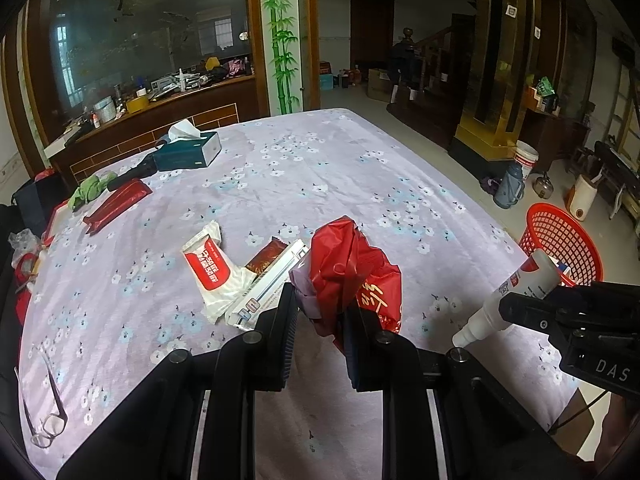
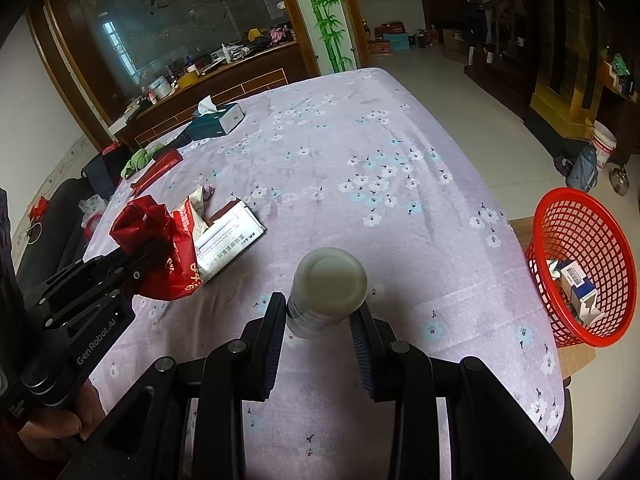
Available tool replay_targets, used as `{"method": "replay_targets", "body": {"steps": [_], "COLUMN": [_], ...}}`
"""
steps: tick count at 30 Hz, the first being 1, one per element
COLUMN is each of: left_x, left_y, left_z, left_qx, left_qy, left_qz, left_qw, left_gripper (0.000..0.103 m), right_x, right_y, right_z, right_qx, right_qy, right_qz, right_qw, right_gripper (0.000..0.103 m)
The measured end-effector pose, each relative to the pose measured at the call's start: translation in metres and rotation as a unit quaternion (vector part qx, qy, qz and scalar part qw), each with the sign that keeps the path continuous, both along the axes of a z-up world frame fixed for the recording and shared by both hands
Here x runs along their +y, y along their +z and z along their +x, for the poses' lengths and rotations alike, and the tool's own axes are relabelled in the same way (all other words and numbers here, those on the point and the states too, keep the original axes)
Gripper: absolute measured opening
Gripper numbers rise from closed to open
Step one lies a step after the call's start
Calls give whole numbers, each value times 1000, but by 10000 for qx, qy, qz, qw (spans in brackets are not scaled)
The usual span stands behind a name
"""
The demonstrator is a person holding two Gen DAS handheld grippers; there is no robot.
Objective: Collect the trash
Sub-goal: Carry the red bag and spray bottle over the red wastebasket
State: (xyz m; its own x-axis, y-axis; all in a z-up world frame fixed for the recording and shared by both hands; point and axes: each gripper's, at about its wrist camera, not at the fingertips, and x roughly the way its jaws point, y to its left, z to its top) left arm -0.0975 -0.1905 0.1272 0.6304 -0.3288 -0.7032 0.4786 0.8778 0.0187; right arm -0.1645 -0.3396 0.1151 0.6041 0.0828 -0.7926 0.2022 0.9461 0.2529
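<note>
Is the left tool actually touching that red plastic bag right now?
Touching. The left wrist view shows the left tool with both fingers closed on the crumpled red plastic bag; the right wrist view agrees.

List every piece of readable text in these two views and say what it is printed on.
"DAS": right gripper body.
"GenRobot.AI": left gripper body.
Red plastic bag: gold characters, not legible.
White tube, red-and-white packet, white box: print too small or blurred.
</note>
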Motion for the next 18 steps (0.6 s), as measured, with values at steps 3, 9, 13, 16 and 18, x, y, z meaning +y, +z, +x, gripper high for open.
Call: {"method": "replay_targets", "body": {"steps": [3,9,13,16,18], "left_x": [-2,-8,-15,-20,-23], "left_y": [0,-1,-1,-1,-2], "left_z": [-1,-6,-9,-11,-13], "left_qx": [3,20,23,26,30], "left_qy": [-33,-133,-218,-290,-339], "left_qz": [0,-2,5,13,21], "left_qw": [10000,9999,9998,9996,9994], "left_gripper": [20,20,20,20,20], "right_x": [-2,-7,-13,-17,-20], "right_y": [0,1,2,2,3], "right_z": [-3,-10,-16,-21,-25], "right_qx": [3,2,-2,-7,-13], "right_qy": [-30,-126,-215,-287,-340], "right_qz": [2,6,14,21,28], "right_qw": [10000,9999,9998,9996,9994], "right_gripper": [35,35,35,35,35]}}
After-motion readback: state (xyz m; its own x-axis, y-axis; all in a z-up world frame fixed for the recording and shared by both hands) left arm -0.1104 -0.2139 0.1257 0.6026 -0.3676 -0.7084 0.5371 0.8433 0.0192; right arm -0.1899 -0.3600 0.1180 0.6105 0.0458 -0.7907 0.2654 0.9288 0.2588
